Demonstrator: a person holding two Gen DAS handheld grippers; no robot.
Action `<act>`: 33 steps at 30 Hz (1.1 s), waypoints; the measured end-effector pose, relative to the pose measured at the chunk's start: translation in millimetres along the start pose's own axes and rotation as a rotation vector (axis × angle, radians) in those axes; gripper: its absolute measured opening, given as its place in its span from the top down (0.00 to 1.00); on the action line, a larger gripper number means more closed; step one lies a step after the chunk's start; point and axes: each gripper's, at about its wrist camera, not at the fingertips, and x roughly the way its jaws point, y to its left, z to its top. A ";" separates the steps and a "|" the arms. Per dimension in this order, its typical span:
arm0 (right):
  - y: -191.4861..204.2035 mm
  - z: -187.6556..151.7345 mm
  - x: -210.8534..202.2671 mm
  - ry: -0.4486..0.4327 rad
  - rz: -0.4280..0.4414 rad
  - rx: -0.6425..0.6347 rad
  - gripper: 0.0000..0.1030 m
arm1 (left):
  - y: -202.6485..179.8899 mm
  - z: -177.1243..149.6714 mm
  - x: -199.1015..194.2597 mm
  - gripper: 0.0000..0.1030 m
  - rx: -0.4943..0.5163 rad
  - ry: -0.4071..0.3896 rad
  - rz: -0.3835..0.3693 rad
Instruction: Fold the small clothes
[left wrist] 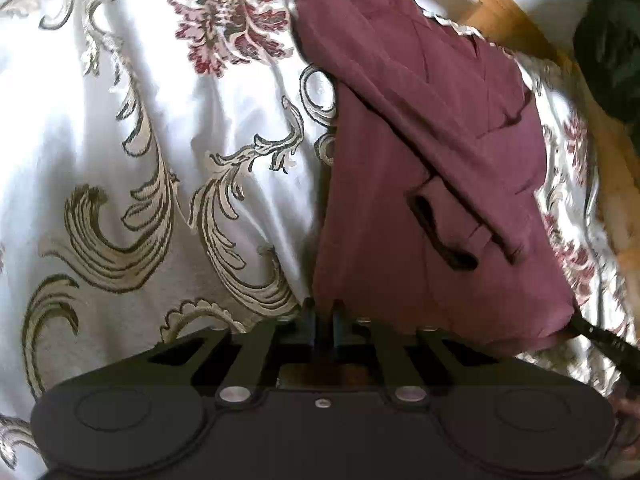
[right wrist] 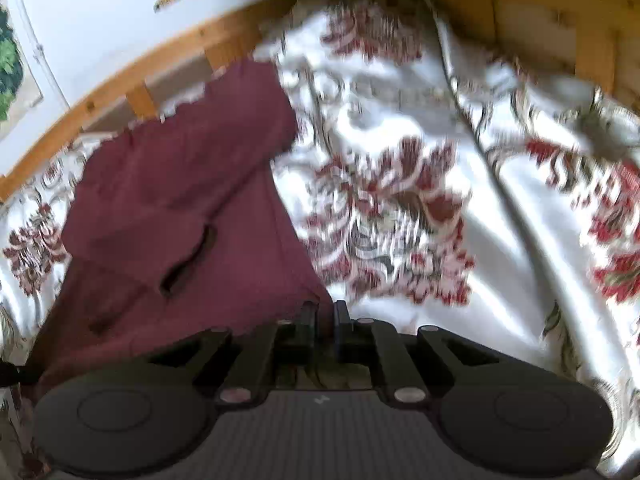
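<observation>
Maroon garment [left wrist: 432,184] lies on the floral bedspread [left wrist: 120,128], partly folded, a sleeve laid across the body, wooden bed frame [right wrist: 172,56] beyond it. Left gripper [left wrist: 323,312] is clenched nearly closed at the near-left corner of the hem; a sliver of maroon seems to sit at the fingertips, but whether the cloth is actually caught I can't tell. Right gripper [right wrist: 323,314] is clamped on the opposite hem corner, maroon cloth visible between its fingers [right wrist: 308,320]. Risks, as I read it: if the left has only a thin edge or nothing, lifting both corners will drop one side and skew the fold. The bedspread is slick and wrinkled, so dragging could bunch it or catch it in the pinch. The crossed sleeve may slide off once the hem rises. The right view is blurred, so grip depth is unclear.
</observation>
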 end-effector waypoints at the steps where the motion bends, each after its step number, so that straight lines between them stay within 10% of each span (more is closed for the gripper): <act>1: 2.3 -0.6 -0.6 -0.007 -0.012 -0.012 0.83 | -3.1 -0.4 -1.8 0.81 0.015 -0.006 0.012; 5: 15.9 -2.7 -11.9 -0.093 -0.045 -0.091 0.56 | -17.6 -3.1 -9.4 0.37 0.065 -0.047 0.062; 8: 36.2 -6.8 -16.2 -0.157 -0.039 -0.217 0.40 | -32.5 -4.7 -17.7 0.25 0.113 -0.117 0.070; 13: 79.6 -21.1 -3.9 -0.144 0.116 -0.463 0.29 | -75.6 -6.9 -15.9 0.18 0.313 -0.183 0.042; 20: 113.7 -46.1 9.6 -0.068 0.183 -0.687 0.30 | -108.4 -16.7 19.3 0.17 0.458 -0.067 -0.026; 23: 118.7 -50.5 15.3 -0.063 0.192 -0.712 0.43 | -109.1 -20.6 26.3 0.17 0.456 -0.030 -0.037; 25: 120.5 -49.1 16.6 -0.046 0.219 -0.713 0.87 | -109.2 -23.1 27.6 0.16 0.460 -0.023 -0.044; 33: 105.2 -41.2 -4.2 0.019 0.315 -0.674 0.90 | -113.6 -36.8 22.2 0.12 0.575 -0.015 -0.035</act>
